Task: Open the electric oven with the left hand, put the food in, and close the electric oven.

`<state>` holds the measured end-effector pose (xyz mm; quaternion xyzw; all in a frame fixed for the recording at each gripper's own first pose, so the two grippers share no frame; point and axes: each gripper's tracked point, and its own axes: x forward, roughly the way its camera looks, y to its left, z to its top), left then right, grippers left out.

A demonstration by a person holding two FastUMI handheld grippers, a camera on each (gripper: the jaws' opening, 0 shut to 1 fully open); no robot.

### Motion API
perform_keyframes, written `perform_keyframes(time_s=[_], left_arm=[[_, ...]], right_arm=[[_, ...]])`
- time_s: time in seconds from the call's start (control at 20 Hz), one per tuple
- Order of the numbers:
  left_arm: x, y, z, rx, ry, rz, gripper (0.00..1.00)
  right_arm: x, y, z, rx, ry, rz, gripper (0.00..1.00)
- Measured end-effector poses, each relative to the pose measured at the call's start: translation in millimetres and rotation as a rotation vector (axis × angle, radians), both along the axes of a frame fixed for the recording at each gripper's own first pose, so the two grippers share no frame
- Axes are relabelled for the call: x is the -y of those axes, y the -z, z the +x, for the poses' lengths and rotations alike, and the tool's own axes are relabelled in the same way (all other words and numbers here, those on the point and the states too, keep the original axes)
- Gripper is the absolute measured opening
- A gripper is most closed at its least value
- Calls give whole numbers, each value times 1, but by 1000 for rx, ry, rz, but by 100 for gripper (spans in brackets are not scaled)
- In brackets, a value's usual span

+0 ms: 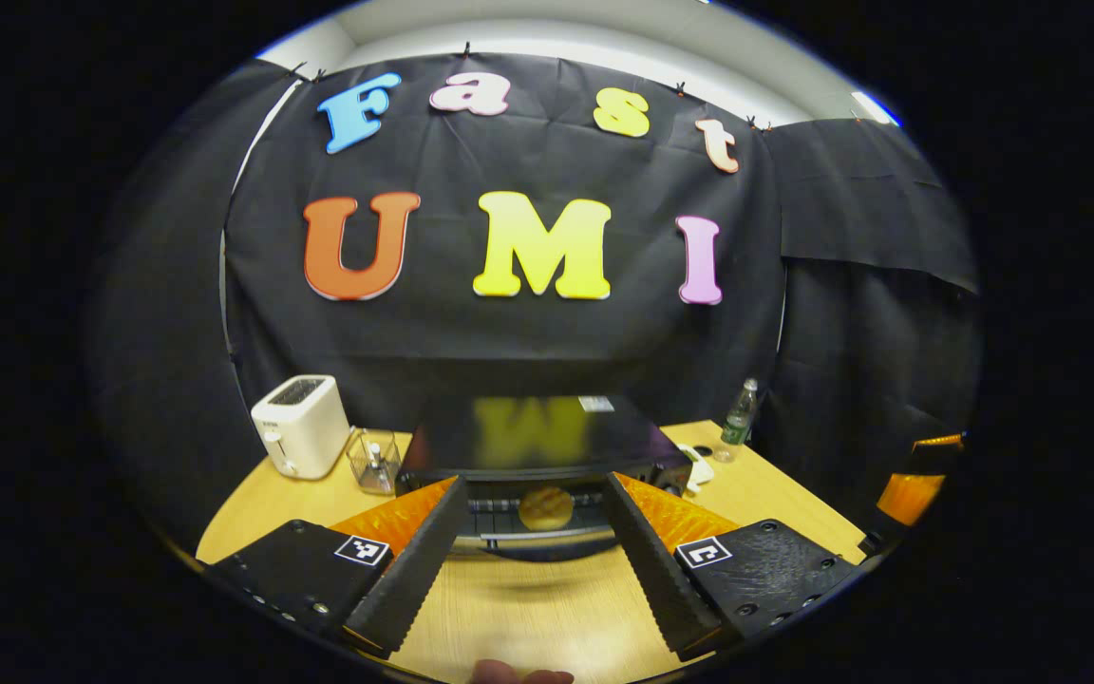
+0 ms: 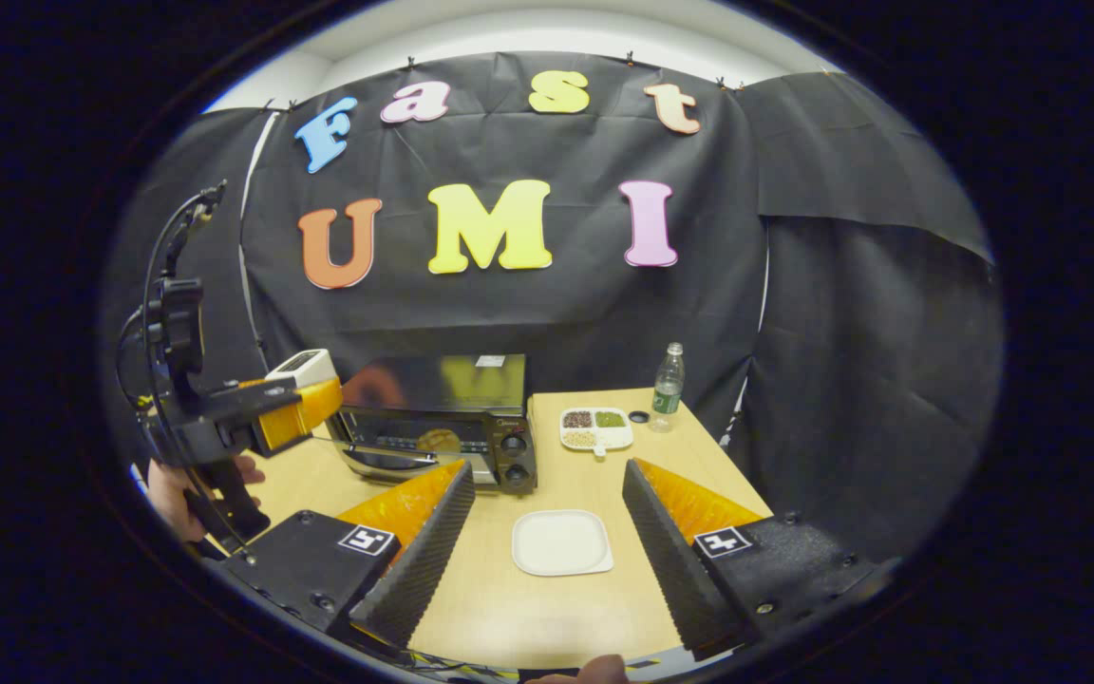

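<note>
Now left gripper (image 1: 533,532) gapes wide facing the oven (image 1: 533,456), food (image 1: 545,508) inside; right gripper (image 2: 547,532) wide over the bare plate (image 2: 561,541).

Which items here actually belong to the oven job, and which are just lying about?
Job: electric oven, round food on its rack, left gripper, empty white plate.
Lying about: toaster, bottle, divided snack dish, clear holder.
</note>
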<state>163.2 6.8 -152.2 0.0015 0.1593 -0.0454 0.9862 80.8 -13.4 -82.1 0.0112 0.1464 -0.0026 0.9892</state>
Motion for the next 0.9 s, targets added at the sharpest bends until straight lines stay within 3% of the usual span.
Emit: perform_keyframes(time_s=[0.2, 0.4, 0.65, 0.9], left_arm=[[6, 75, -2, -135, -2, -10, 94], [15, 123, 22, -217, -8, -1, 95], [17, 113, 49, -196, -39, 16, 95], [13, 74, 56, -129, -100, 27, 95]], right_arm=[[5, 15, -12, -43, 12, -12, 100], [40, 22, -25, -80, 75, -39, 100], [76, 30, -6, -110, 95, -16, 100], [75, 19, 42, -77, -18, -10, 100]])
